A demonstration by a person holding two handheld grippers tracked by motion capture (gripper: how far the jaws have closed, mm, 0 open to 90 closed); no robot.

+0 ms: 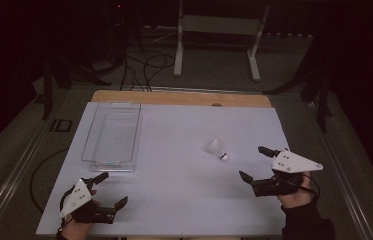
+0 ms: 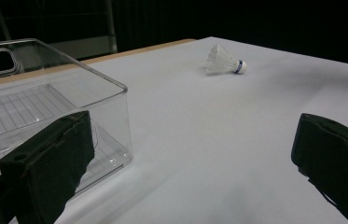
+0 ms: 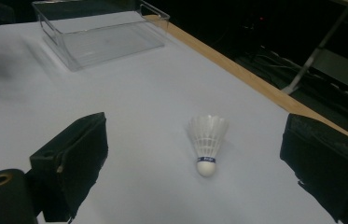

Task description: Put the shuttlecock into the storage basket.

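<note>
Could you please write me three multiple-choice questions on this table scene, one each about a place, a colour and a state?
1. Where does the shuttlecock lie?
A. inside the clear bin
B. on the white table, in front of the right claw
C. between the jaws of the left claw

2. What colour is the band above the shuttlecock's cork?
A. red
B. green
C. blue

3. How do the jaws of the right claw stand?
A. wide apart, holding nothing
B. shut on the shuttlecock
C. shut on the bin's rim

Answers: 1 B, it rests on the bare table, apart from the clear bin. 2 C, the right gripper view shows a blue band. 3 A, the jaws flank the shuttlecock without touching it.
</note>
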